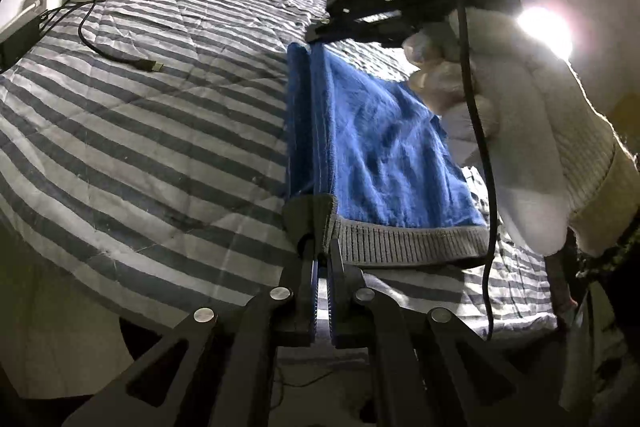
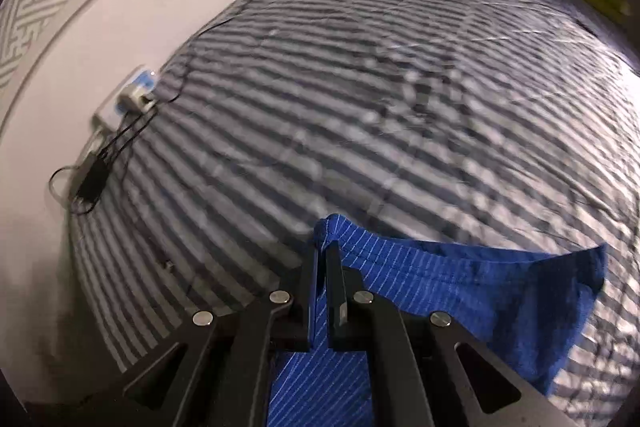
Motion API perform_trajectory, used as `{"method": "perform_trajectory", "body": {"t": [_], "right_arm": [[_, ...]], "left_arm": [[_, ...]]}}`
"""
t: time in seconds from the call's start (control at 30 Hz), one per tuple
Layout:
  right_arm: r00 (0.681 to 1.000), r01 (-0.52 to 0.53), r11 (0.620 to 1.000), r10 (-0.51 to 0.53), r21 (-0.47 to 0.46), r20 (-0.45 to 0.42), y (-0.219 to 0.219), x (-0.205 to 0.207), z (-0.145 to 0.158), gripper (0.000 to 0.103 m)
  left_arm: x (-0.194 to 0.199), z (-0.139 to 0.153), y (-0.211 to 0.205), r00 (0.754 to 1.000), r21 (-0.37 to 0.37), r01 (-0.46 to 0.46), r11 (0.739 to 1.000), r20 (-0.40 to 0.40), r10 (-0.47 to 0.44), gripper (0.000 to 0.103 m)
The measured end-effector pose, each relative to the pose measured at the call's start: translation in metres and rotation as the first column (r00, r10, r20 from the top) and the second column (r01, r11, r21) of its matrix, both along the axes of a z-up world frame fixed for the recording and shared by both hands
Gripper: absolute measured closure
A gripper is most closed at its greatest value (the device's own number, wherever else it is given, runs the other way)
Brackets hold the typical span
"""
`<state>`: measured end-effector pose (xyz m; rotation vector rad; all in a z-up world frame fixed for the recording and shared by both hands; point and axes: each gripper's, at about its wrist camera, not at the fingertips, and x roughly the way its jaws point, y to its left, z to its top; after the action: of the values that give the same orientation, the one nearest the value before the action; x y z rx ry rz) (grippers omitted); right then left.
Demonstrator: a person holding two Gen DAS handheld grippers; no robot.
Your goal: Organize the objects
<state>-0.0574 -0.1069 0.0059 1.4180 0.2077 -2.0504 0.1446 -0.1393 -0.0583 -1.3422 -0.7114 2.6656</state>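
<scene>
A blue cloth (image 1: 380,143) with thin pale stripes and a grey ribbed band (image 1: 408,239) is held up over the bed (image 1: 140,131), stretched between two grippers. The left gripper (image 1: 322,251) is clamped tight on the cloth at the corner by the grey band. The right gripper (image 2: 322,251) is pinching the other end of the cloth, with the fabric squeezed between its black fingers (image 2: 335,267). A hand in a white glove (image 1: 508,115) holds the right gripper. The bed has a grey and white striped cover. A black cable (image 1: 116,47) lies on it near the wall, well apart from the cloth
</scene>
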Motion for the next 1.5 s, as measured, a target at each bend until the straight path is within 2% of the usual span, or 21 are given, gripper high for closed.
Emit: {"method": "perform_trajectory", "body": {"t": [0.03, 0.07, 0.1, 0.13, 0.17, 0.2, 0.3, 0.37, 0.43, 0.5, 0.63, 0.73, 0.87, 0.93, 1.0, 1.07, 1.13, 1.23, 1.33, 1.5], "right_arm": [[1.0, -0.024, 1.0, 0.024, 0.004, 0.002, -0.004, 0.001, -0.001, 0.096], [0.999, -0.044, 0.999, 0.044, 0.006, -0.002, -0.006, 0.002, 0.0, 0.092], [0.998, -0.059, 0.998, 0.06, -0.022, 0.009, -0.004, 0.003, 0.005, 0.081], [0.998, -0.061, 0.995, 0.063, -0.076, 0.017, 0.003, 0.004, 0.014, 0.076], [0.998, -0.056, 0.992, 0.058, -0.114, 0.014, 0.011, 0.005, 0.021, 0.069], [0.999, -0.047, 0.985, 0.048, -0.168, 0.001, 0.025, 0.006, 0.033, 0.067], [0.999, -0.005, 0.968, -0.004, -0.251, -0.034, 0.074, 0.006, 0.062, 0.067], [0.997, 0.047, 0.962, -0.063, -0.269, -0.054, 0.109, 0.006, 0.072, 0.067], [0.99, 0.109, 0.963, -0.127, -0.247, -0.06, 0.147, 0.005, 0.07, 0.067], [0.983, 0.162, 0.964, -0.176, -0.212, -0.049, 0.179, 0.008, 0.058, 0.067], [0.976, 0.216, 0.95, -0.218, -0.227, 0.015, 0.209, 0.015, 0.033, 0.069], [0.976, 0.216, 0.944, -0.215, -0.249, 0.033, 0.215, 0.02, 0.02, 0.076], [0.981, 0.192, 0.953, -0.189, -0.235, 0.036, 0.204, 0.023, 0.002, 0.077], [0.984, 0.176, 0.97, -0.172, -0.17, 0.042, 0.194, 0.021, -0.014, 0.077], [0.985, 0.166, 0.981, -0.16, -0.102, 0.065, 0.189, 0.019, -0.033, 0.08], [0.988, 0.154, 0.982, -0.15, -0.107, 0.047, 0.193, 0.021, -0.03, 0.08], [0.985, 0.169, 0.975, -0.162, -0.146, 0.057, 0.203, 0.024, -0.021, 0.078], [0.981, 0.192, 0.963, -0.189, -0.187, 0.036, 0.222, 0.032, -0.007, 0.075], [0.975, 0.223, 0.954, -0.213, -0.199, 0.069, 0.239, 0.031, -0.008, 0.072], [0.96, 0.263, 0.936, -0.231, -0.234, 0.156, 0.252, 0.023, -0.023, 0.072]], "left_arm": [[0.0, 0.0, 0.0, 1.0, 0.003, 0.008, 1.0, 0.006, -0.008, 0.099], [0.001, 0.001, -0.001, 1.0, 0.005, 0.005, 1.0, 0.019, -0.005, 0.092], [0.002, 0.002, -0.002, 1.0, 0.014, 0.005, 1.0, 0.022, -0.005, 0.084], [0.005, 0.005, -0.001, 1.0, 0.014, 0.002, 1.0, 0.016, -0.003, 0.08], [0.008, 0.009, -0.003, 1.0, 0.003, -0.009, 1.0, 0.008, 0.009, 0.071], [0.01, 0.017, -0.003, 1.0, -0.019, -0.018, 1.0, -0.006, 0.018, 0.066], [0.009, 0.045, -0.005, 0.998, -0.089, -0.016, 0.996, -0.062, 0.01, 0.066], [0.001, 0.059, -0.007, 0.996, -0.111, -0.004, 0.994, -0.087, -0.006, 0.066], [-0.014, 0.072, -0.007, 0.994, -0.143, 0.017, 0.99, -0.107, -0.033, 0.066], [-0.039, 0.075, -0.007, 0.995, -0.203, 0.033, 0.979, -0.087, -0.051, 0.066], [-0.092, 0.064, -0.008, 0.993, -0.213, 0.1, 0.972, -0.033, -0.109, 0.066], [-0.124, 0.049, -0.004, 0.99, -0.259, 0.139, 0.956, 0.002, -0.143, 0.066], [-0.161, 0.018, -0.004, 0.987, -0.287, 0.152, 0.946, 0.093, -0.131, 0.067], [-0.171, 0.002, -0.005, 0.983, -0.287, 0.155, 0.945, 0.141, -0.119, 0.066], [-0.173, -0.002, -0.007, 0.984, -0.288, 0.154, 0.945, 0.132, -0.12, 0.066], [-0.172, 0.003, -0.009, 0.984, -0.293, 0.153, 0.944, 0.134, -0.118, 0.066], [-0.166, 0.016, -0.017, 0.99, -0.288, 0.128, 0.949, 0.099, -0.103, 0.066], [-0.16, 0.025, -0.028, 0.991, -0.238, 0.121, 0.964, 0.084, -0.104, 0.055], [-0.165, 0.019, -0.033, 0.986, -0.213, 0.14, 0.967, 0.124, -0.115, 0.052], [-0.172, 0.002, -0.036, 0.974, -0.116, 0.167, 0.979, 0.174, -0.145, 0.052]]}}
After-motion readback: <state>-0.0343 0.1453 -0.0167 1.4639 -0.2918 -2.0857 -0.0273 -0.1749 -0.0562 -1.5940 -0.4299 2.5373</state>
